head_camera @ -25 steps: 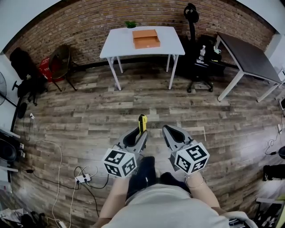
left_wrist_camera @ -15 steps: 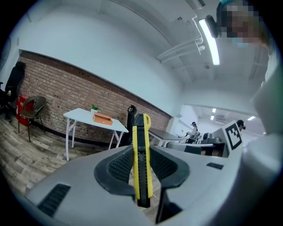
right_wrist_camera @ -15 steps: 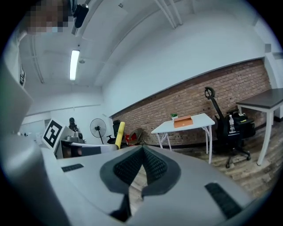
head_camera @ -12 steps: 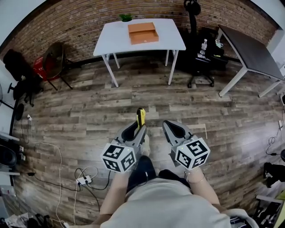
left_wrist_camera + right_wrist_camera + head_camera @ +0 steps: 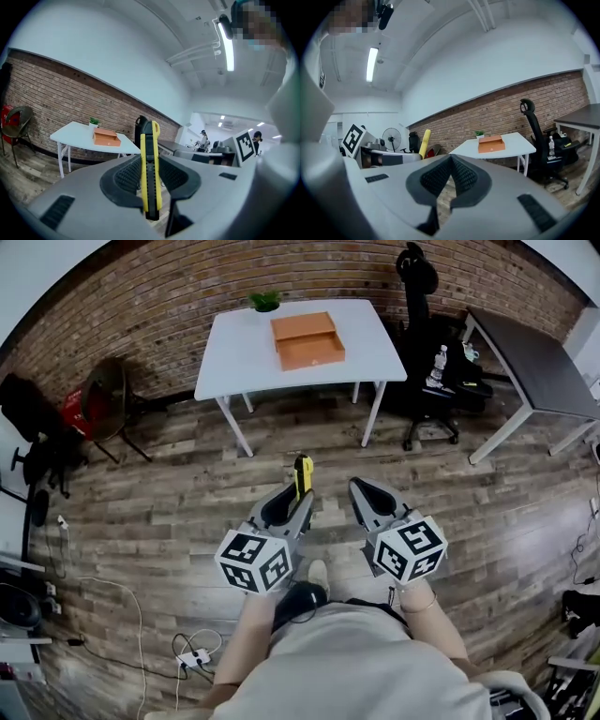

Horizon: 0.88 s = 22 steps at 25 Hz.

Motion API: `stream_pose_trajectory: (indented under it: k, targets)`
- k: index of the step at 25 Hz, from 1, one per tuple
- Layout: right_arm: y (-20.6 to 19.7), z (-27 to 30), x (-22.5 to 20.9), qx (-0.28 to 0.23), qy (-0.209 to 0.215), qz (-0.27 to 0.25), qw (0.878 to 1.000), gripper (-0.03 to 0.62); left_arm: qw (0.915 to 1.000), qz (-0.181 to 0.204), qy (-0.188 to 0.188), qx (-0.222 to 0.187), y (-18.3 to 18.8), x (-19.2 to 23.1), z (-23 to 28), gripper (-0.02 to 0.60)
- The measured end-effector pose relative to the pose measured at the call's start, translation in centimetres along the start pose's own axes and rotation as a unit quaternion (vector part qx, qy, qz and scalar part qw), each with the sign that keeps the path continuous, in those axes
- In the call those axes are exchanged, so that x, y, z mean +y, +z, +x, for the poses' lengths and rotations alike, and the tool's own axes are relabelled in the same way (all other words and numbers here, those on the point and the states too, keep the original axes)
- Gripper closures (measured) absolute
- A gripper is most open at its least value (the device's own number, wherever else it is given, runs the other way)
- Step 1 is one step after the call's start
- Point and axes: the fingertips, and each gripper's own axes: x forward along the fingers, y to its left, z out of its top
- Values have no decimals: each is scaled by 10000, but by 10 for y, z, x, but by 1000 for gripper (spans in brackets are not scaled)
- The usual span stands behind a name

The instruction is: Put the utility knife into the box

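Note:
My left gripper (image 5: 292,501) is shut on a yellow and black utility knife (image 5: 301,475), which stands upright between the pads (image 5: 151,173) and sticks out past them. My right gripper (image 5: 364,495) is beside it, shut with nothing in it (image 5: 451,164). The orange box (image 5: 307,339) lies open on a white table (image 5: 244,352) against the brick wall, well ahead of both grippers. The box also shows in the left gripper view (image 5: 105,138) and in the right gripper view (image 5: 491,144).
A small green plant (image 5: 265,302) stands behind the box. A black office chair (image 5: 427,352) is right of the white table, and a dark table (image 5: 534,357) farther right. A chair with a red item (image 5: 98,399) is at the left. Cables and a power strip (image 5: 192,658) lie on the wood floor.
The white table and box have come closer and sit lower in the head view. Both grippers keep their pose, the knife still held in the left one.

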Motion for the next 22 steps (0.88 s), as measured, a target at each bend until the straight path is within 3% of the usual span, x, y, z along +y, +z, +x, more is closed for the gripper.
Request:
stream_pose_trajectory:
  k: [7,12,22]
  targets:
    - [26,70,-29,-32,-205,-36,9998,595,9997,-3,-226,90,33,58,49,472]
    - [22,96,-50,129,-243,40,9996,595,9993,-122,-263,229,32,81,79,471]
    - [48,176,-100,53,88,-72,9999,595,9999,-37,60,148,63,142,141,472]
